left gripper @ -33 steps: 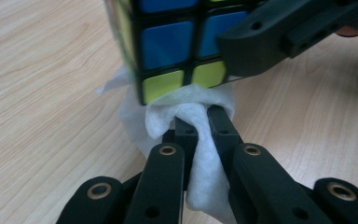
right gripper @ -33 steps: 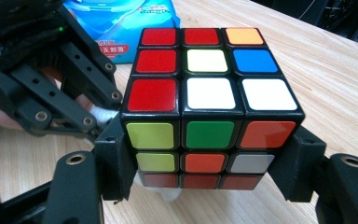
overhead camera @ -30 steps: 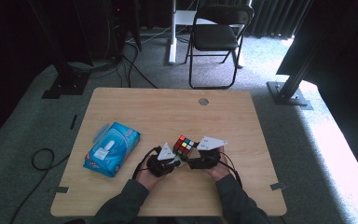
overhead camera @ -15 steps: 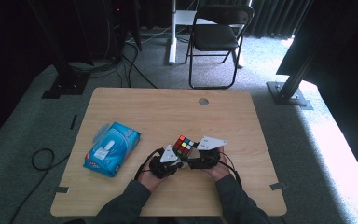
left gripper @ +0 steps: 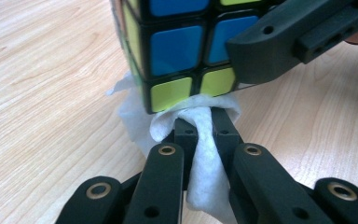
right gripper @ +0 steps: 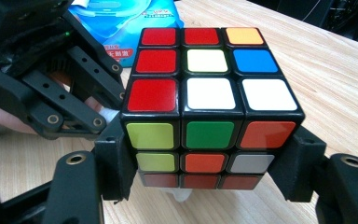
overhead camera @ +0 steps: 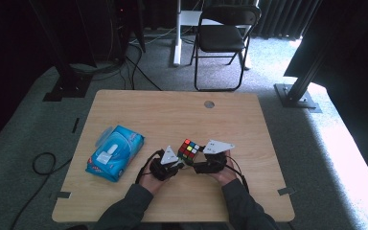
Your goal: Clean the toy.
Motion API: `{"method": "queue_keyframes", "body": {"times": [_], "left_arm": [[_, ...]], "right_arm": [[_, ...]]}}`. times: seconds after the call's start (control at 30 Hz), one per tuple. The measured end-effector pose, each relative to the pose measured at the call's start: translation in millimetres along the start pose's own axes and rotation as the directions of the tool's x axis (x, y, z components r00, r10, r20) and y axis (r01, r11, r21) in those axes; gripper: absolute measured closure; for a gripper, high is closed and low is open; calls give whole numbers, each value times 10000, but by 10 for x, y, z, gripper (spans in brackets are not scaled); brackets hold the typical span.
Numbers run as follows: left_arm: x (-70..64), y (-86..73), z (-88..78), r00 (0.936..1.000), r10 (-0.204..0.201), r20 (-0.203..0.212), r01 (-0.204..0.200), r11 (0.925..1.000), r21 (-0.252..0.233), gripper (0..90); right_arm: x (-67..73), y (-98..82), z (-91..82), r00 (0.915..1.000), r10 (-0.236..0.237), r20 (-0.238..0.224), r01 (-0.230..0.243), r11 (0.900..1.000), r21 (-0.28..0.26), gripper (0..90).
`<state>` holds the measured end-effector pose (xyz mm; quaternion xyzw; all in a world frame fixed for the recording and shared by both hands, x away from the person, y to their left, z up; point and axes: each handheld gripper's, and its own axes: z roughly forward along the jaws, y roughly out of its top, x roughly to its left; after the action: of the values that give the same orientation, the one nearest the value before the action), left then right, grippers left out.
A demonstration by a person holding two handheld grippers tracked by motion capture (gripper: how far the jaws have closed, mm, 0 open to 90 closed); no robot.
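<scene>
Cube [right gripper: 208, 112] sits mid-table, clamped on two opposite sides by right gripper [right gripper: 208, 163]; rigid, light, slick-faced. Left gripper [left gripper: 200, 135] pinches limp wipe [left gripper: 205, 140] against cube's lower edge.

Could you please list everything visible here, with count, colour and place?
Puzzle cube: one, multicoloured, near the table's front, clamped between the right gripper's jaws.
Wipe: one, white, pinched in the left gripper, pressed against the cube's lower edge.
Wipes pack: one, blue, table's left side.
Table: one, light wood, with a round hole at the far edge.
Folding chair: one, black, behind the table.
Left gripper: one, black, shut.
Right gripper: one, black, shut.
</scene>
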<state>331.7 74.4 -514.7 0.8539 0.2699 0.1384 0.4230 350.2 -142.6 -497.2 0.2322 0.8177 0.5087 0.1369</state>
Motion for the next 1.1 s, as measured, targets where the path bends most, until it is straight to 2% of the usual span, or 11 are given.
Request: {"method": "queue_keyframes", "body": {"times": [0.63, 1.1], "left_arm": [[137, -22, -90, 9985, -430, -347, 423, 9989, -192, 851], [41, -5, -36, 9998, -208, -17, 207, 9996, -170, 851]], "right_arm": [[-37, 0, -43, 9999, 39, 105, -38, 9999, -115, 341], [-25, -2, -23, 9999, 126, 40, -125, 9999, -103, 341]]}}
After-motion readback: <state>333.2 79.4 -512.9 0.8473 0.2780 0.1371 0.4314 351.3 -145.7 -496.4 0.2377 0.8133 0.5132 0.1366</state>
